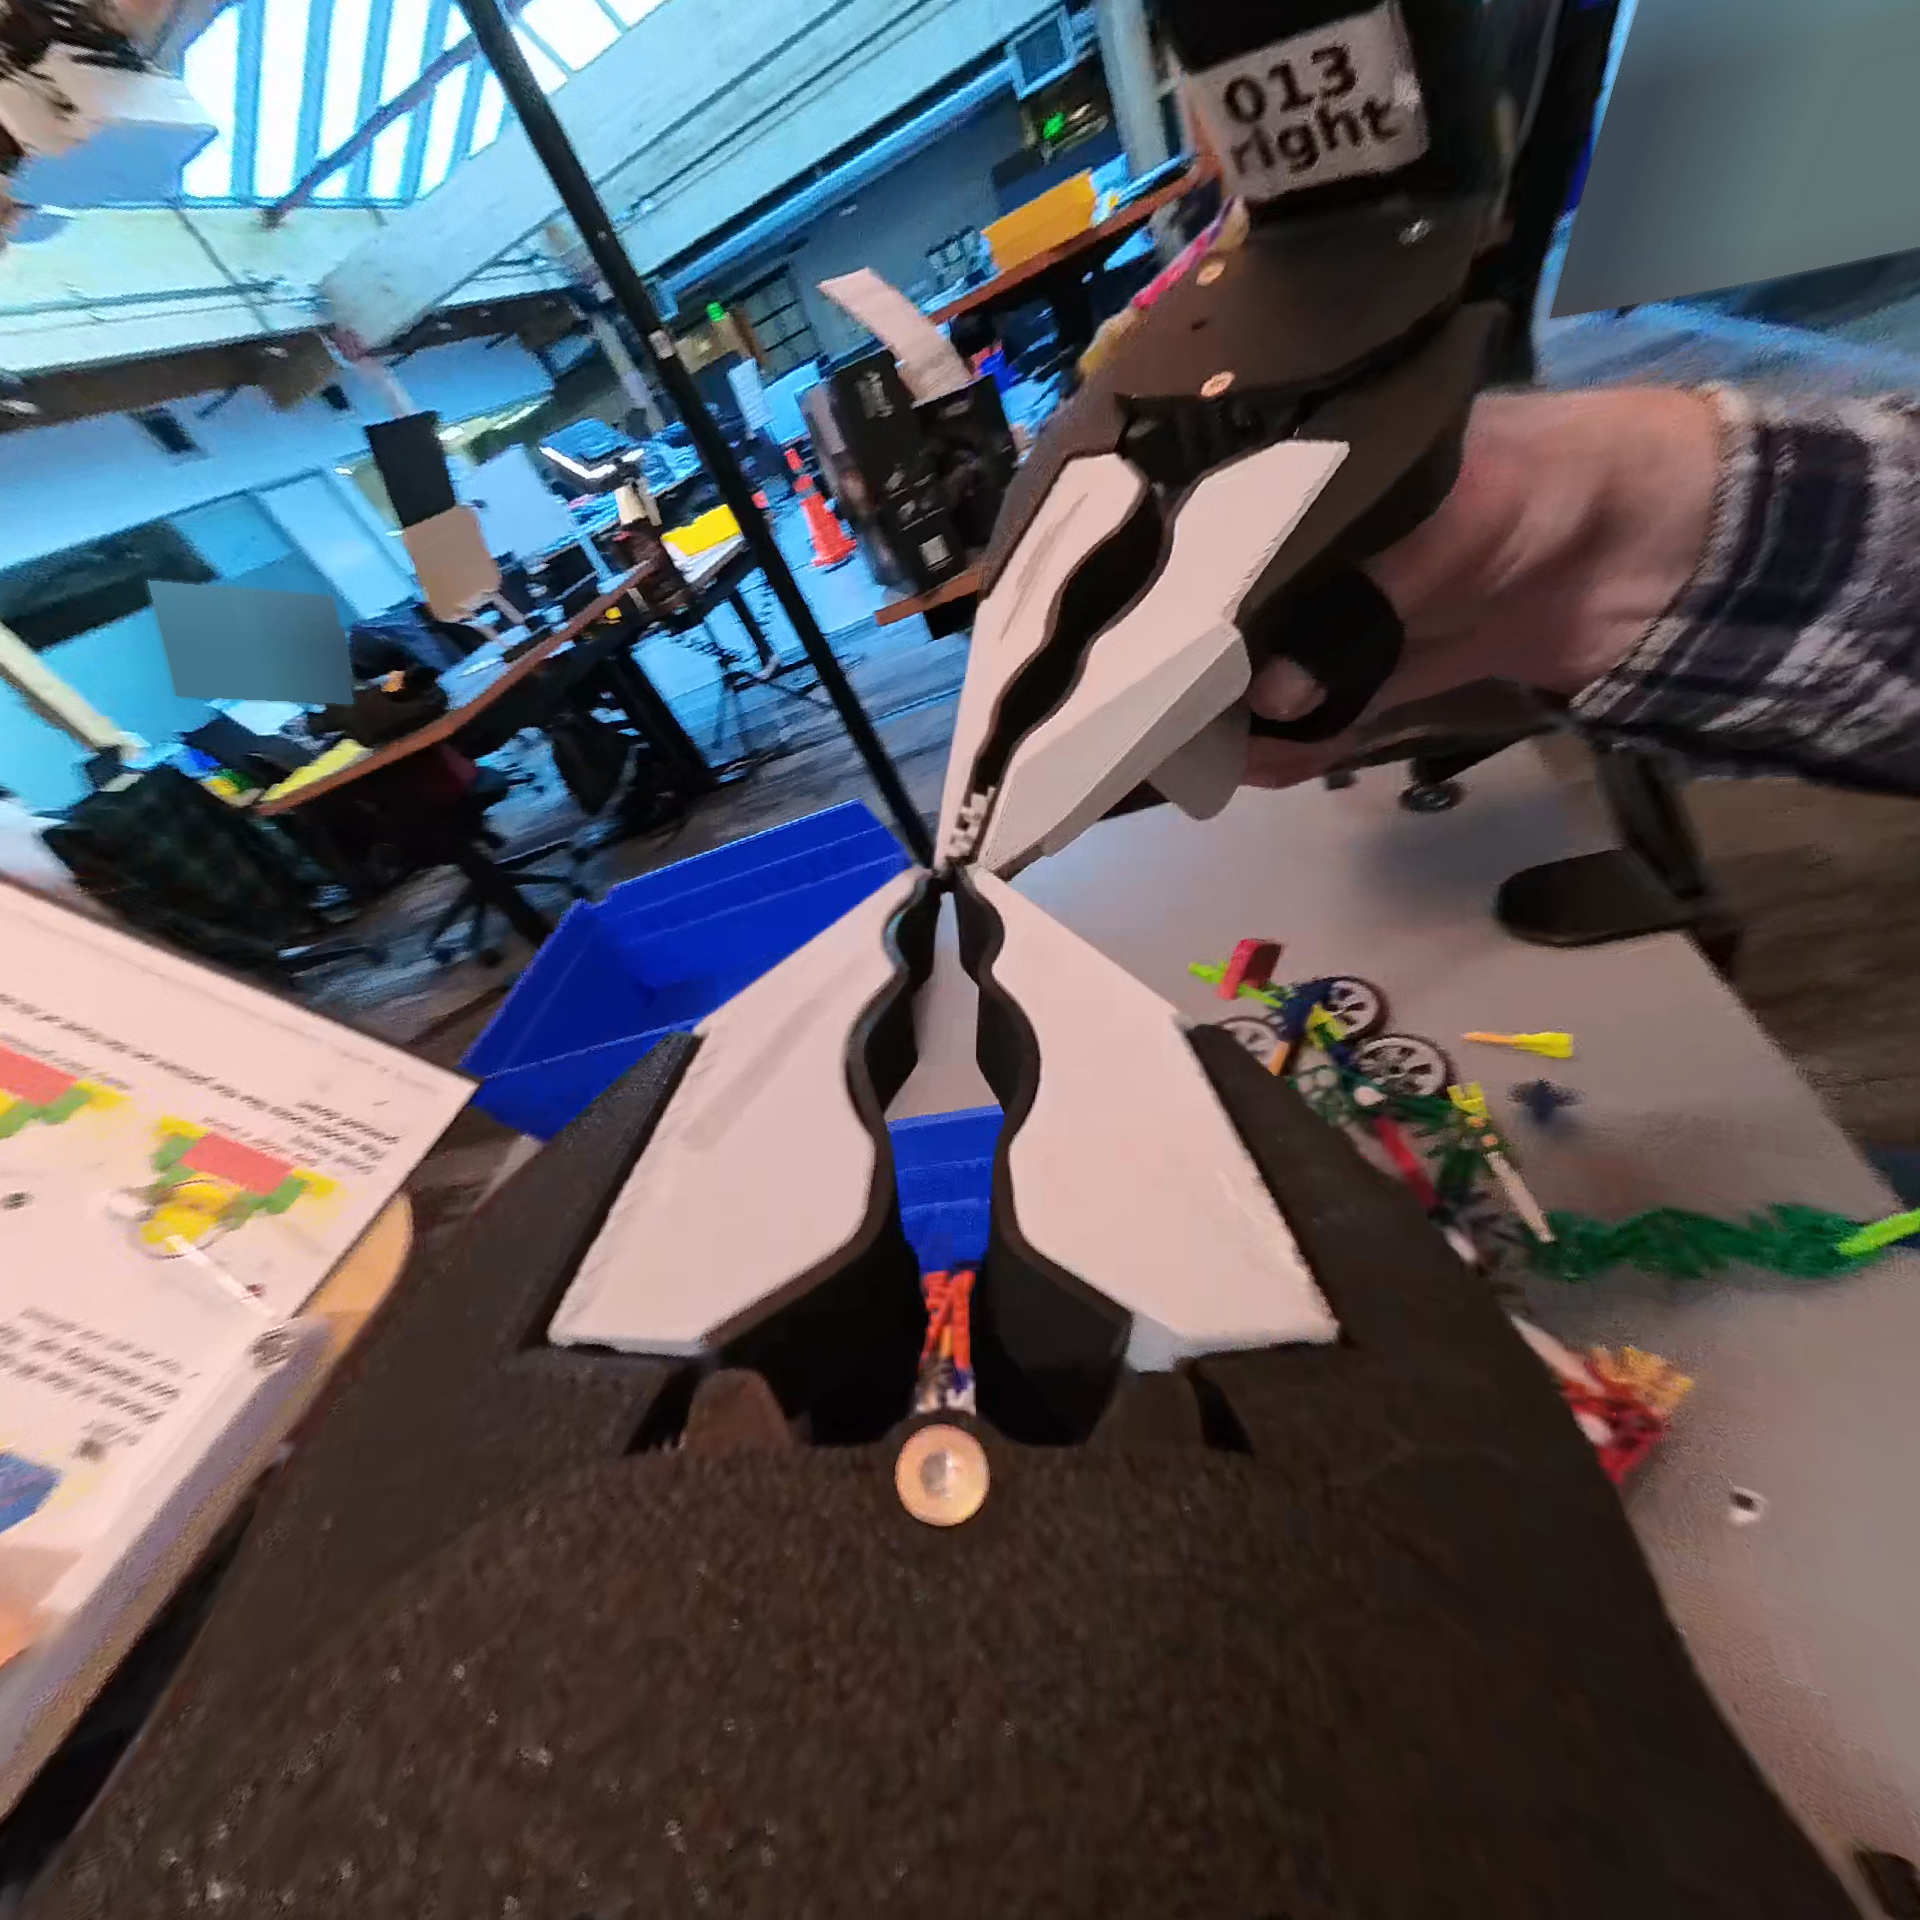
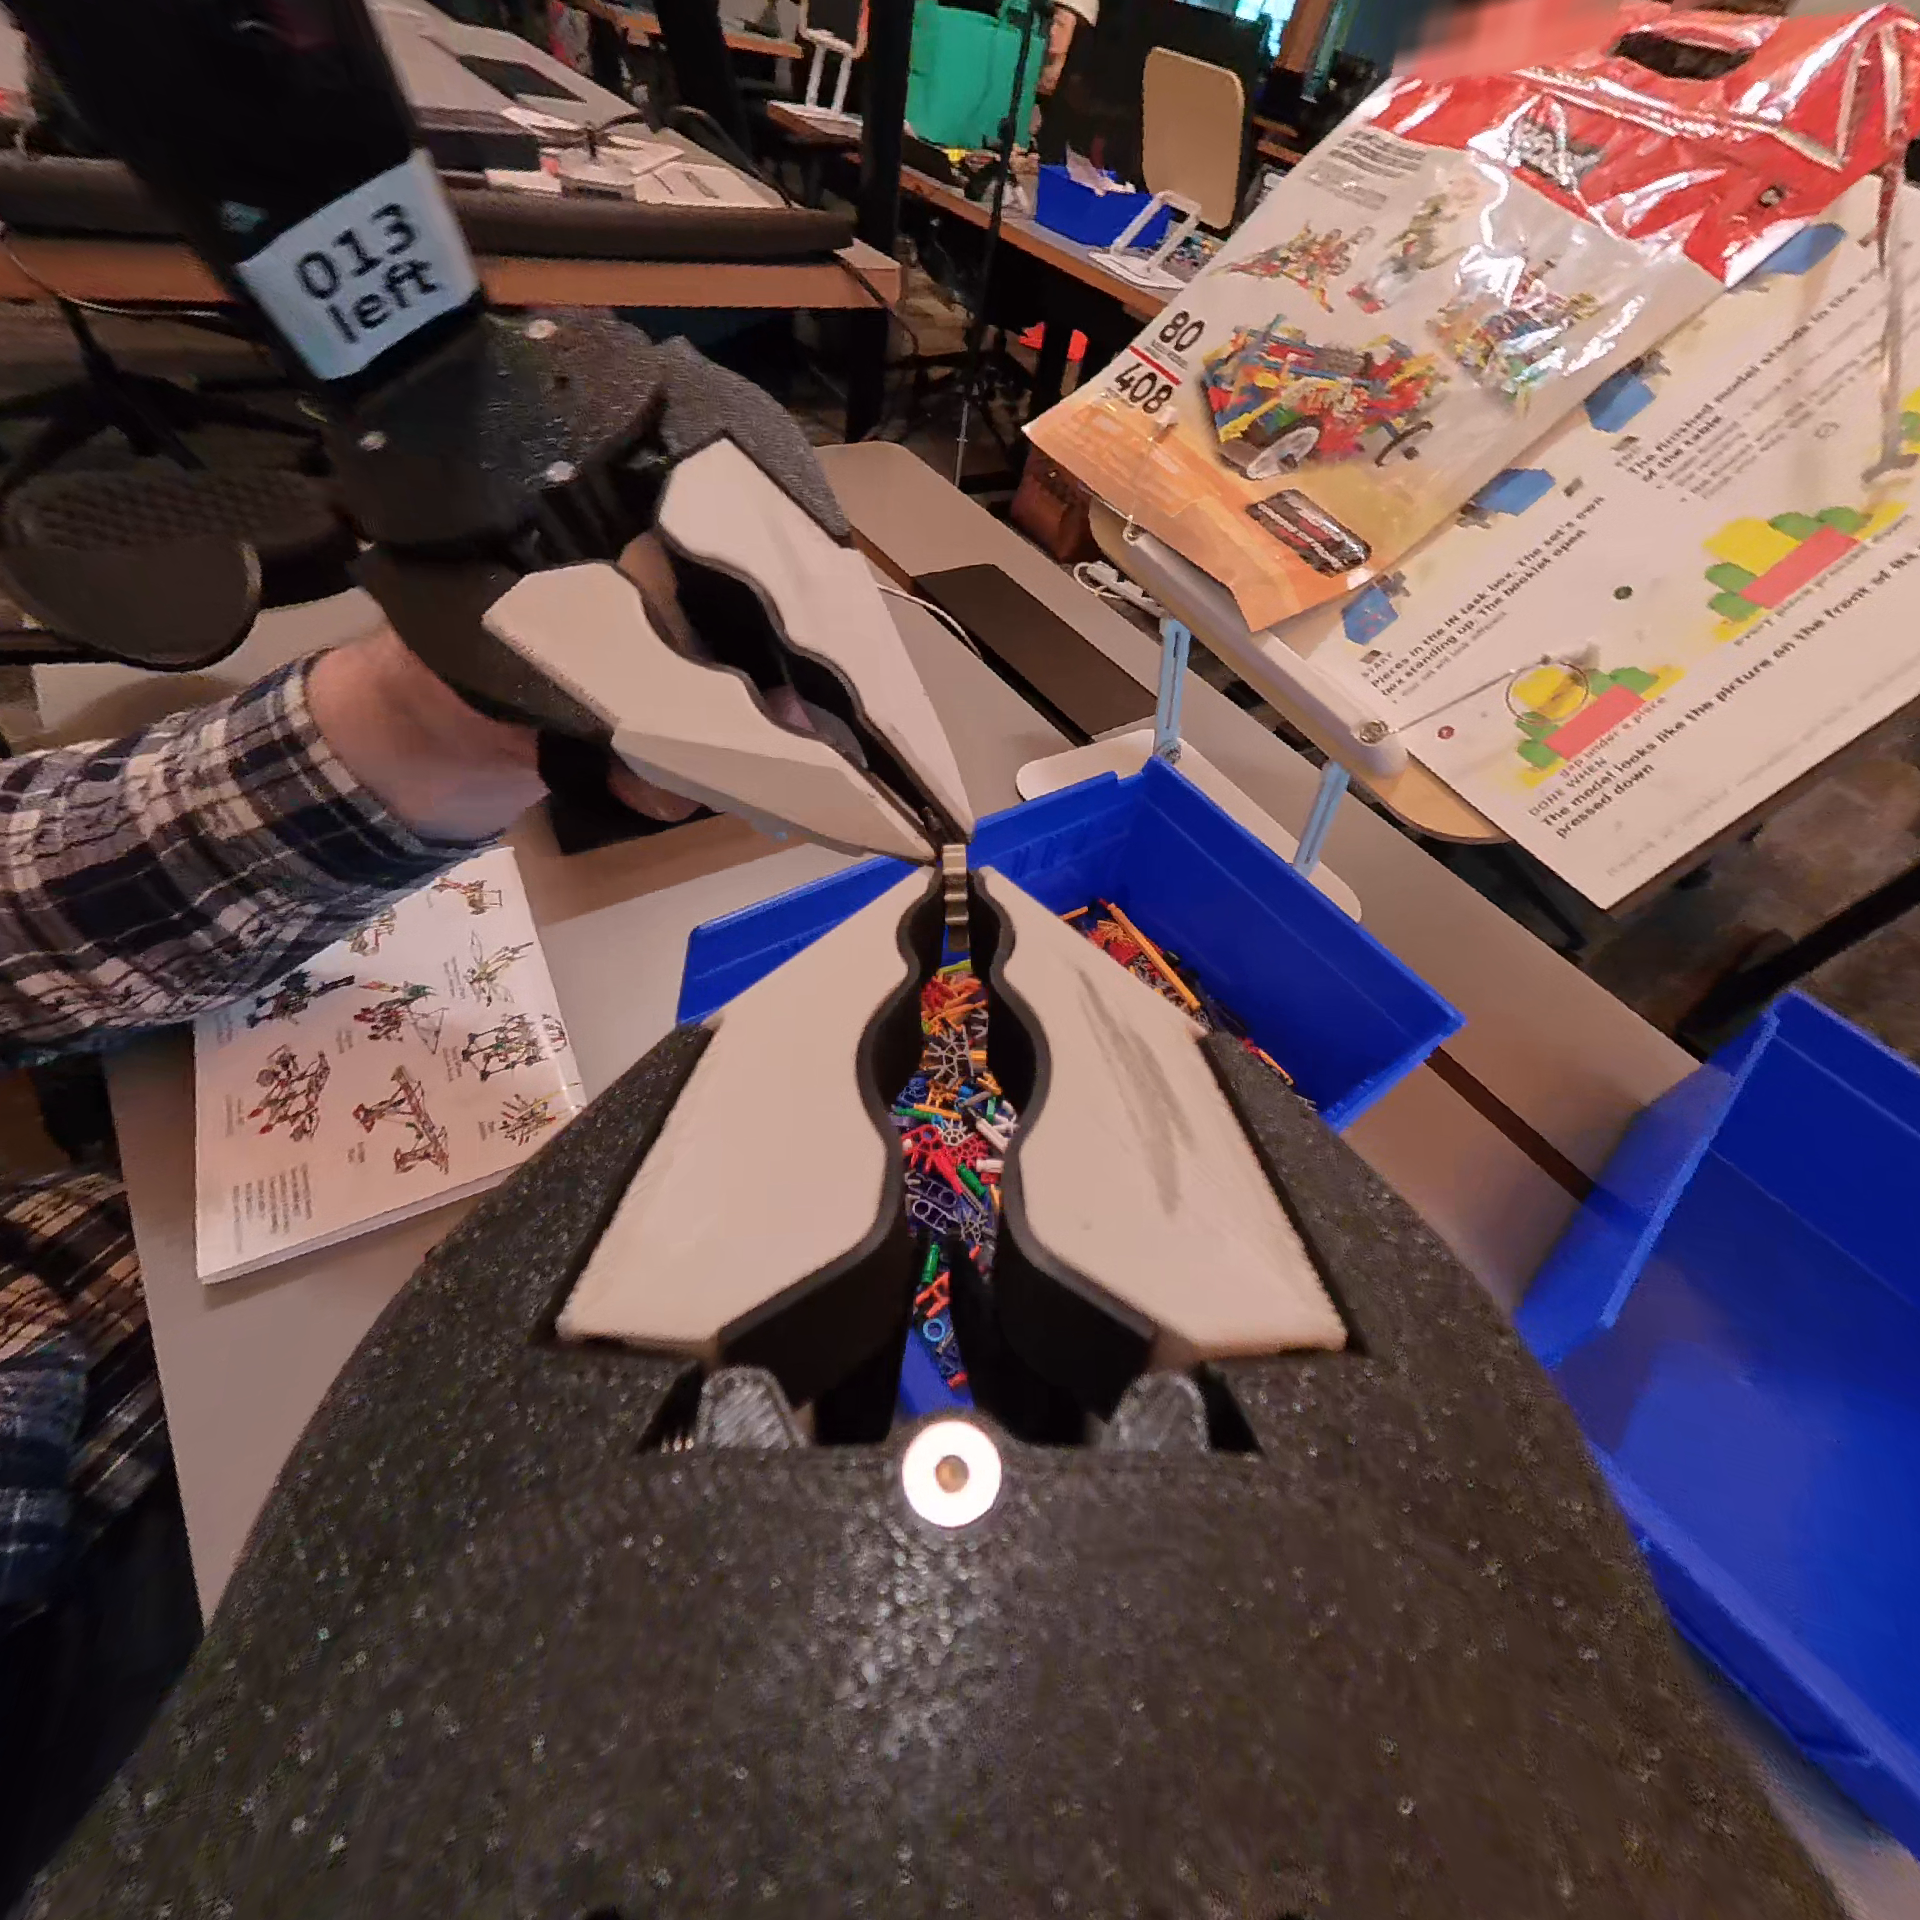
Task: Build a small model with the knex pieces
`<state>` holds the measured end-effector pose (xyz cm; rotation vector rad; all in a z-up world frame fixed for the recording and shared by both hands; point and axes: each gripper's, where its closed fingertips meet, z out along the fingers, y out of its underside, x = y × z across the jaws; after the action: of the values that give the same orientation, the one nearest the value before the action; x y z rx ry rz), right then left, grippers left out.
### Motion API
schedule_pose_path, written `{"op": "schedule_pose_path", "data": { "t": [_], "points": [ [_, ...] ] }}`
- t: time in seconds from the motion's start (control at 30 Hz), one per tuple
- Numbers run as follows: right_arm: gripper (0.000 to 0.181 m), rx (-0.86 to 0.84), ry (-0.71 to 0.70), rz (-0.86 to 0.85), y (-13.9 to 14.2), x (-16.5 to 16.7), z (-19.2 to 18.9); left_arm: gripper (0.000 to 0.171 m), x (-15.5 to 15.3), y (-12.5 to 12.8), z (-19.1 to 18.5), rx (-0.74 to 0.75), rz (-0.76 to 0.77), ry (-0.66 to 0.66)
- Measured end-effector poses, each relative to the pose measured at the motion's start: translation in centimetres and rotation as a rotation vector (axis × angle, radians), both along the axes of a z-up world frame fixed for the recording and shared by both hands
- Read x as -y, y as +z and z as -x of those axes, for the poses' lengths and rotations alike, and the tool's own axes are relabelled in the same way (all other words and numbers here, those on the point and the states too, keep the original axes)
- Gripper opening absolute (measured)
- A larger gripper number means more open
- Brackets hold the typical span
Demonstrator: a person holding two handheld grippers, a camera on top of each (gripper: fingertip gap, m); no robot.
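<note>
— Grey piece (image 2: 954, 885) is hanging above the blue bin (image 2: 1247, 883) of mixed plastic parts, pinched at both ends.
— Which claw is gripping it?
— Both. The right claw (image 2: 954, 873) is clamping one end and the left claw (image 1: 943, 881) the other, tips meeting.
— Any writing?
— A white printed label (image 2: 358, 272) is showing on the left claw's body, and an instruction sheet (image 2: 1662, 644) is leaning over the worktop (image 2: 312, 1351).

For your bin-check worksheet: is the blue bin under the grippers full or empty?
Partly full: the blue bin holds a pile of small colourful construction pieces.
</note>
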<state>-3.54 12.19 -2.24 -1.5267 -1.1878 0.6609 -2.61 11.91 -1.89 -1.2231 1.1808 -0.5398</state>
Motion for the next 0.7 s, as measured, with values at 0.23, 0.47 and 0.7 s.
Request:
{"op": "schedule_pose_path", "data": {
  "t": [0.23, 0.47, 0.7],
  "points": [
    [0.000, -0.040, -0.133, 0.029, -0.7, -2.1, 0.1, 0.000, -1.9, -0.8, 0.1, -0.093, -0.128, 0.168],
    [0.001, -0.121, -0.286, 0.141, -2.5, -5.0, 0.9, 0.000, -4.5, -2.3, 1.0, -0.245, -0.262, 0.358],
    [0.002, -0.052, -0.367, 0.125, -4.4, -6.7, 0.3, 0.001, -7.9, -9.9, 3.7, -0.505, 0.031, 0.411]
  ]
}}
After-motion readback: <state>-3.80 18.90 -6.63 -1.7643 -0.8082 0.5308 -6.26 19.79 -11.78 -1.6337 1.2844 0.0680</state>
